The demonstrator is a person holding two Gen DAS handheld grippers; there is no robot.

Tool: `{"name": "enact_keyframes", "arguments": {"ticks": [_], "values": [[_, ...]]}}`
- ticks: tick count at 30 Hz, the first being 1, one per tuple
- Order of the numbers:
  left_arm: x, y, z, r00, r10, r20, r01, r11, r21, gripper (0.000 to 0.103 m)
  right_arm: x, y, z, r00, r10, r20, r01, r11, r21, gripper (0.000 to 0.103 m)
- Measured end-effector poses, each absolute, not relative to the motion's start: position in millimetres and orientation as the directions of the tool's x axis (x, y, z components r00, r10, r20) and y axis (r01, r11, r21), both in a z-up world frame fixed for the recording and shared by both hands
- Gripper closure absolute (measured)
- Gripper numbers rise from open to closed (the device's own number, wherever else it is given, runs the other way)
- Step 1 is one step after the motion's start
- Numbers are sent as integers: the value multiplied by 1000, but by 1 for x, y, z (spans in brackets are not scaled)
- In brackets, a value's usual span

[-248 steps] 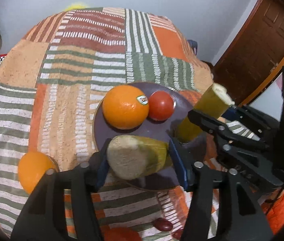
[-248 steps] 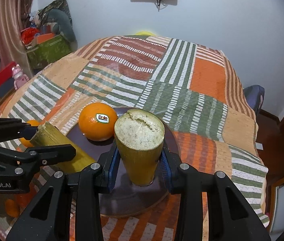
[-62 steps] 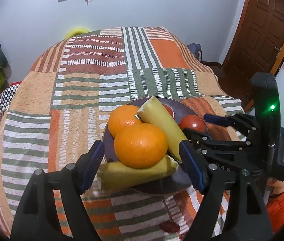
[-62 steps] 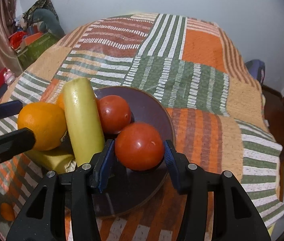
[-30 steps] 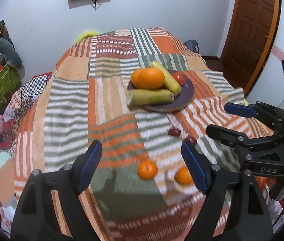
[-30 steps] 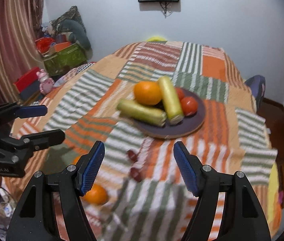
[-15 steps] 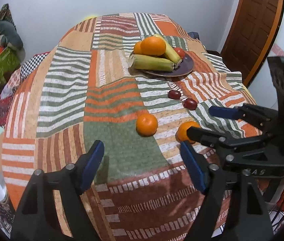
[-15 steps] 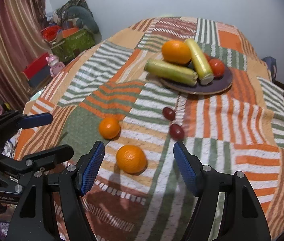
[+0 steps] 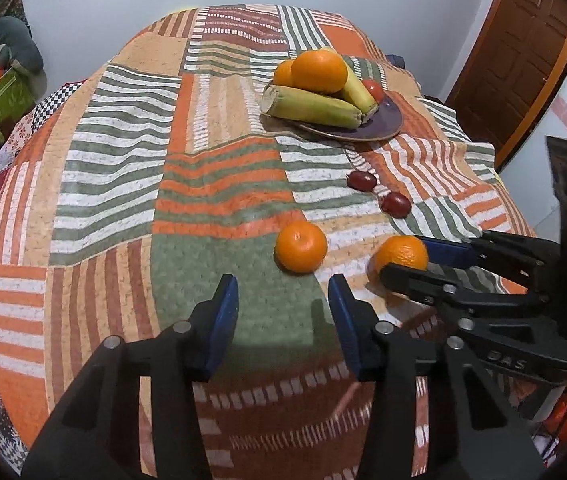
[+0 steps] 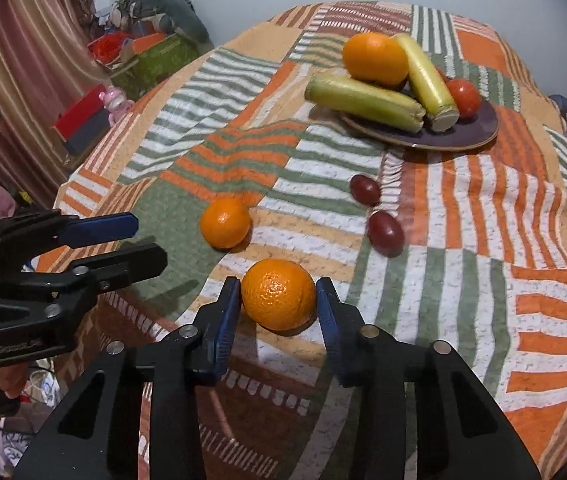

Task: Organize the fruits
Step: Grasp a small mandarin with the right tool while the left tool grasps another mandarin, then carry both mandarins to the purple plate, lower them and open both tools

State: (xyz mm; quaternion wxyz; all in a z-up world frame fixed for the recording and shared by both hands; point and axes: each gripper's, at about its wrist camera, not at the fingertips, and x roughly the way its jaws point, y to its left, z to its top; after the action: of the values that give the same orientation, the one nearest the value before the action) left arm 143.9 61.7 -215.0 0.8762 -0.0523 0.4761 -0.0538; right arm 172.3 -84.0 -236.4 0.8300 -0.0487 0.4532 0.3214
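Note:
A dark plate at the far side holds two oranges, two yellow-green pieces and red tomatoes. On the cloth lie a small orange, a second orange and two dark red fruits. My right gripper has its jaws around the second orange, pads touching both sides as it rests on the cloth. My left gripper is open and empty, just short of the small orange.
The striped patchwork cloth covers a round table and drops off at the near edge. A brown door stands at the right. Boxes and toys lie on the floor at the left.
Both grippers dropped closer to the near fruits. The right jaws have narrowed around the second orange. The left jaws have narrowed a little and come up behind the small orange.

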Motion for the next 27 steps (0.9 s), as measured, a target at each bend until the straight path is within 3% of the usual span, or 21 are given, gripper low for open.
{"name": "enact_keyframes", "arguments": {"ticks": [16, 20, 27], "values": [[187, 41, -244, 491, -112, -864, 63, 994, -93, 56, 201, -133, -217, 478, 454, -752, -499, 845, 193, 68], [188, 40, -246, 484, -122, -867, 69, 992, -101, 68, 208, -145, -218, 482, 448, -753, -480, 854, 201, 68], [187, 40, -232, 510, -129, -850, 73, 992, -106, 68, 217, -157, -217, 491, 445, -749, -464, 861, 207, 68]]}}
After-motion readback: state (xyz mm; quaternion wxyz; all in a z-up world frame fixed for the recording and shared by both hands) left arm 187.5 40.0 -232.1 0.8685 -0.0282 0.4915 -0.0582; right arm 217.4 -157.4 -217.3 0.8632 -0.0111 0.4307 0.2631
